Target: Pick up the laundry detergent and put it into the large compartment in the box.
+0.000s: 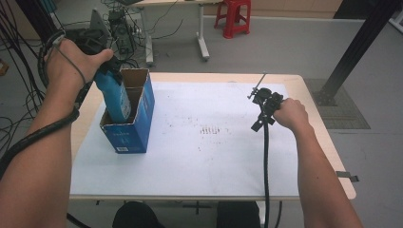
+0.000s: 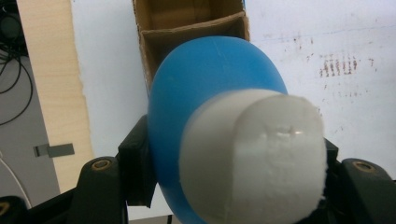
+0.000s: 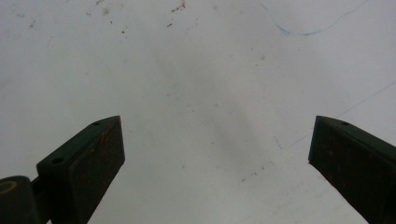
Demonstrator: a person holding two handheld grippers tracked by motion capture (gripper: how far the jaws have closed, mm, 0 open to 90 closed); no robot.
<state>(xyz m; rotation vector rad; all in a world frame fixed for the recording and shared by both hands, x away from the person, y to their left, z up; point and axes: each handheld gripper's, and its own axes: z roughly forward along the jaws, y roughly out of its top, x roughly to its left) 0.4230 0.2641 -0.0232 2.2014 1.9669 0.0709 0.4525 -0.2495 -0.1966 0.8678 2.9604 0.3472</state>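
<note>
A blue bottle [image 1: 114, 95] with a white cap [image 2: 254, 158] stands with its lower part inside the near compartment of a blue cardboard box [image 1: 135, 128] at the table's left. My left gripper [image 1: 102, 57] is shut on the bottle's upper part, the black jaws pressed against its two sides in the left gripper view. The box [image 2: 187, 23] has a cardboard divider and an empty far compartment. My right gripper [image 1: 266, 102] hovers over the white sheet at the table's right, open, with nothing between its jaws in the right gripper view.
A white sheet [image 1: 214, 142] covers most of the wooden table [image 1: 304, 85]. Faint marks [image 1: 211, 129] stain the sheet's middle. Beyond the table stand a red stool [image 1: 233, 16], a second table's legs and tangled cables [image 1: 119, 28]. A black post [image 1: 356, 42] rises at the right.
</note>
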